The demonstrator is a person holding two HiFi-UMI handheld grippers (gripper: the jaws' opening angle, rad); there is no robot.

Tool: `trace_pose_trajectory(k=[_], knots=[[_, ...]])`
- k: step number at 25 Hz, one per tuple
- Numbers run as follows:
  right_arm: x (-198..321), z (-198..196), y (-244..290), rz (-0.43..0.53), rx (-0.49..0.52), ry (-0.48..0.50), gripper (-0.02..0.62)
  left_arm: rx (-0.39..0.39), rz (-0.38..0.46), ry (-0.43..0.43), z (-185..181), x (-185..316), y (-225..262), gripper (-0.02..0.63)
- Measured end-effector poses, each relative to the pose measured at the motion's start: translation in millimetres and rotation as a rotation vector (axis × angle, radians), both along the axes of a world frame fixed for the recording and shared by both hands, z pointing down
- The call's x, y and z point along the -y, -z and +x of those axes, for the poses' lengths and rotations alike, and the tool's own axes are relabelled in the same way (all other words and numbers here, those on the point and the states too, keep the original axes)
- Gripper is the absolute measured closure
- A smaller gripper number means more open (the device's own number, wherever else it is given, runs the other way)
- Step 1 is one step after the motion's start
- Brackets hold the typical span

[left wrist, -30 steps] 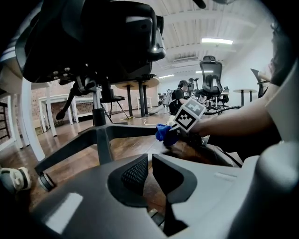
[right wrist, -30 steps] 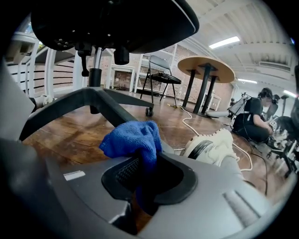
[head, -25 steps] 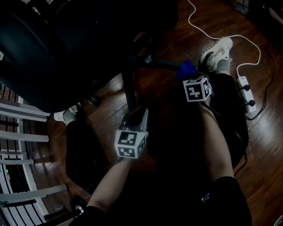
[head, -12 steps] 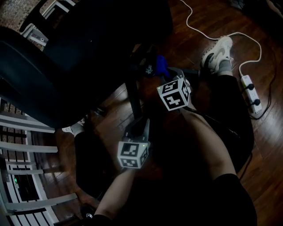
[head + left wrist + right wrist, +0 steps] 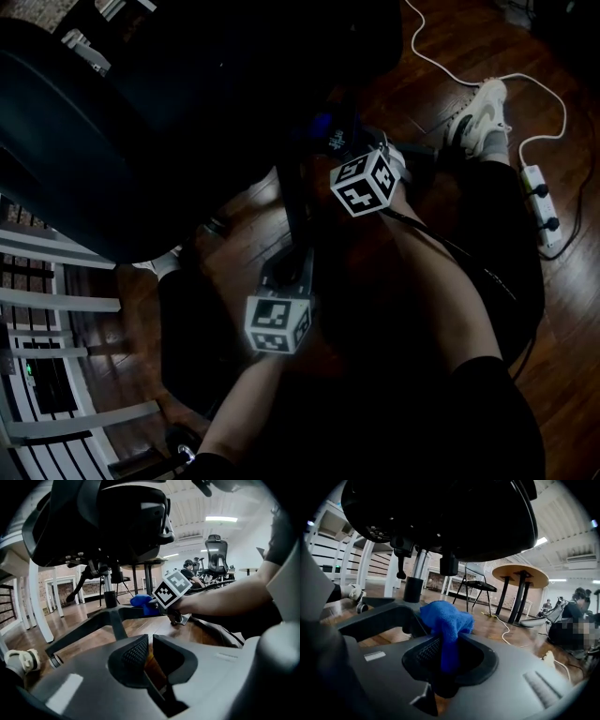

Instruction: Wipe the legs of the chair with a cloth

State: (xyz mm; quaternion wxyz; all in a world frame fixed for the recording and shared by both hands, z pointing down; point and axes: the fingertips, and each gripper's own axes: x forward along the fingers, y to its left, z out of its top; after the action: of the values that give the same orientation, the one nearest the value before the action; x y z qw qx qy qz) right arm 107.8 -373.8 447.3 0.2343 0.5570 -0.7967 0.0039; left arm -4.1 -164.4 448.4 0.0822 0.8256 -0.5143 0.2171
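Pinching a soft blue cloth [image 5: 443, 618], the right gripper [image 5: 444, 654] sits by a black chair leg [image 5: 370, 618]. The left gripper [image 5: 151, 649] has jaws pressed together.

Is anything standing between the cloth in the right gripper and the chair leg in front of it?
Nothing visible does. The blue cloth, clamped in the right gripper, appears to sit right against the chair leg near the hub.

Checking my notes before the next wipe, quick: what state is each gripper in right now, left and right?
Left gripper: closed, nothing between its jaws.
Right gripper: closed on the blue cloth.
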Motion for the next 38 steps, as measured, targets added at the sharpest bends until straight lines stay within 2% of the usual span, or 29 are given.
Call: trace_pose_trajectory(k=[6, 9, 12, 16, 17, 19, 22, 23, 26, 28, 30, 34, 38], knots=[[-11.6, 55.2, -14.8, -0.022, -0.014, -0.096, 0.512, -0.019, -0.028, -0.031, 23.1, -3.7, -9.6, 0.575], [-18.0, 80.2, -20.6, -0.037, 0.015, -0.141, 0.514, -0.032, -0.044, -0.005, 25.8, -2.7, -13.5, 0.575], [-23.6, 101.3, -25.0, -0.053, 0.039, -0.172, 0.514, 0.017, -0.031, 0.037, 22.0, 2.8, -16.1, 0.575], [-30.8, 123.2, -31.2, -0.066, 0.043, -0.193, 0.513, 0.102, 0.04, 0.101, 11.7, 15.1, -6.1, 0.561], [-32.6, 128.8, -32.4, -0.068, 0.047, -0.203, 0.512, 0.133, 0.046, 0.122, 8.1, 19.5, -5.9, 0.537], [-36.6, 138.7, -34.7, -0.076, 0.062, -0.224, 0.514, 0.214, 0.023, 0.184, -4.7, 27.5, -13.8, 0.429], [-41.3, 142.9, -36.3, -0.091, 0.072, -0.236, 0.514, 0.298, -0.069, 0.302, -31.1, 32.9, -36.1, 0.285], [-41.9, 141.9, -36.6, -0.093, 0.065, -0.231, 0.514, 0.296, -0.118, 0.326, -36.7, 32.9, -46.7, 0.274], [-42.8, 140.2, -38.0, -0.101, 0.039, -0.22, 0.514, 0.259, -0.275, 0.351, -44.1, 28.0, -83.2, 0.273], [-43.2, 139.7, -37.8, -0.109, 0.01, -0.208, 0.514, 0.225, -0.319, 0.334, -41.8, 23.6, -96.2, 0.332], [-40.2, 140.0, -33.2, -0.107, -0.012, -0.193, 0.512, 0.196, -0.298, 0.314, -35.6, 22.4, -98.4, 0.42], [-26.0, 137.6, -21.6, -0.096, -0.031, -0.147, 0.512, 0.144, -0.284, 0.305, -33.2, 23.3, -101.2, 0.426], [-7.7, 131.9, -15.9, -0.074, -0.108, -0.077, 0.512, 0.1, -0.275, 0.291, -33.4, 21.4, -101.2, 0.425]])
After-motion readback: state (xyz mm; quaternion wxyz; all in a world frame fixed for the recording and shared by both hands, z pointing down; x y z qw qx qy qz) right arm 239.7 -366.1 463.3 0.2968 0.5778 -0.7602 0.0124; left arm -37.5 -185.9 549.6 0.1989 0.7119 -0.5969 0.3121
